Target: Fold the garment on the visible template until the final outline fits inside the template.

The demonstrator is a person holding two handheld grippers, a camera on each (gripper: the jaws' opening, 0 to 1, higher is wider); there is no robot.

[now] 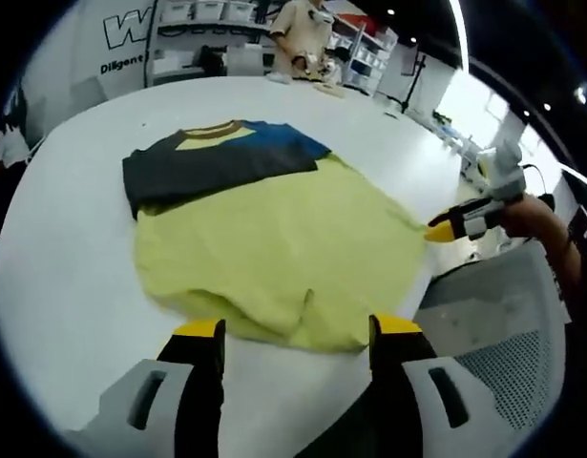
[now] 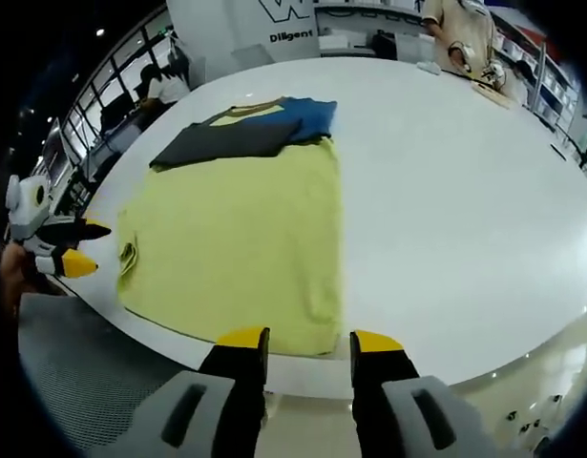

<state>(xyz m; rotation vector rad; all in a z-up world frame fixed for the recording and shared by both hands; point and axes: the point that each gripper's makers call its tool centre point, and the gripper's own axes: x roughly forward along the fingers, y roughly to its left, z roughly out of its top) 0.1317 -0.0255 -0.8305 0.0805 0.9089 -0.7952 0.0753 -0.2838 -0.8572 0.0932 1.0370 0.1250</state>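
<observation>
The yellow garment (image 1: 274,253) lies partly folded on the white table (image 1: 73,258); left gripper (image 1: 295,336) and right gripper (image 2: 298,343) hover near its edge, jaws spread.

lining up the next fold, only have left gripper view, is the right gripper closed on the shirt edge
Observer: No. In the right gripper view the right gripper is open, hovering just off the yellow shirt's near hem.
Operator: anything on the table past the shirt's far side
Observer: The white table is bare there; a person stands at its far edge.
Operator: where's my left gripper from there
Observer: The left gripper is open at the table rim, beside the shirt's edge, not touching it.
</observation>
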